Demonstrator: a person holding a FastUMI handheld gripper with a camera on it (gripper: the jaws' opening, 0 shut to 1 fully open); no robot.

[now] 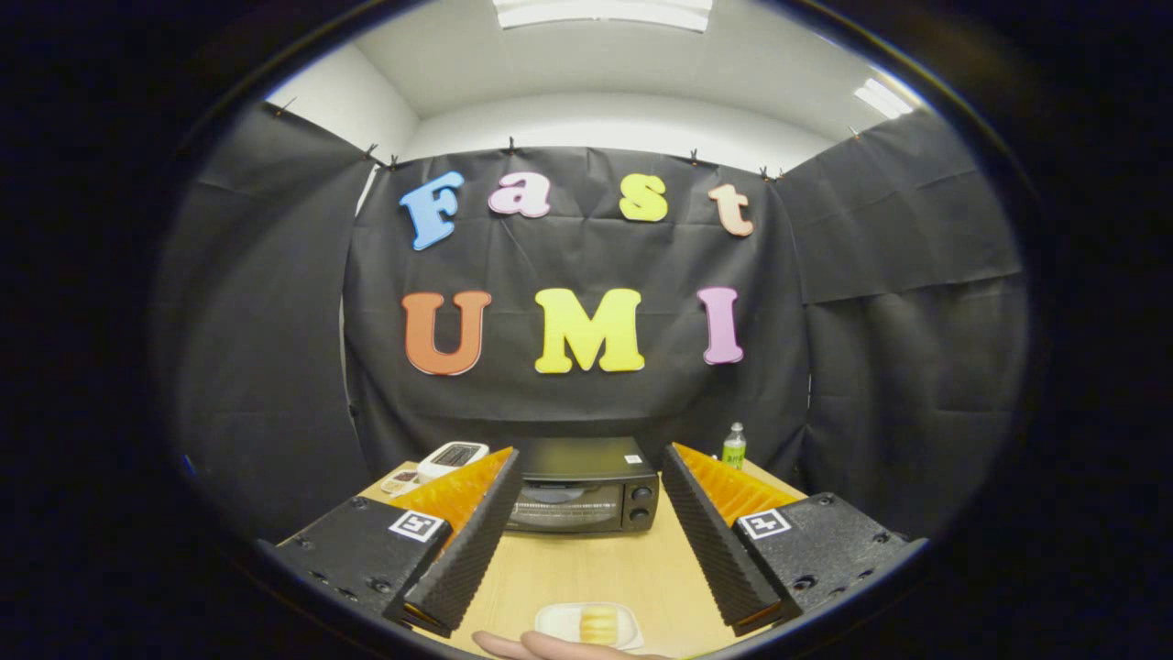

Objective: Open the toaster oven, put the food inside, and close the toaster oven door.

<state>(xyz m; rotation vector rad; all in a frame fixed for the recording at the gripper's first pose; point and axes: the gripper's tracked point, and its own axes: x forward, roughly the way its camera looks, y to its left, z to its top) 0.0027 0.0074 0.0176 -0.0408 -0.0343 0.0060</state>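
A black toaster oven (584,486) stands on the wooden table (596,568) beyond my fingers, its glass door shut and two knobs on its right side. Nearer to me, on the table between my fingers, a small white plate (588,625) holds a yellow piece of food (598,623). A person's hand (541,647) rests at the plate's near edge. My gripper (591,467) hangs above the table, open wide, with nothing between its fingers.
A white device (453,456) and small dishes (401,480) sit at the table's far left, behind my left finger. A green bottle (733,445) stands at the far right, next to the oven. Black cloth walls close in the booth.
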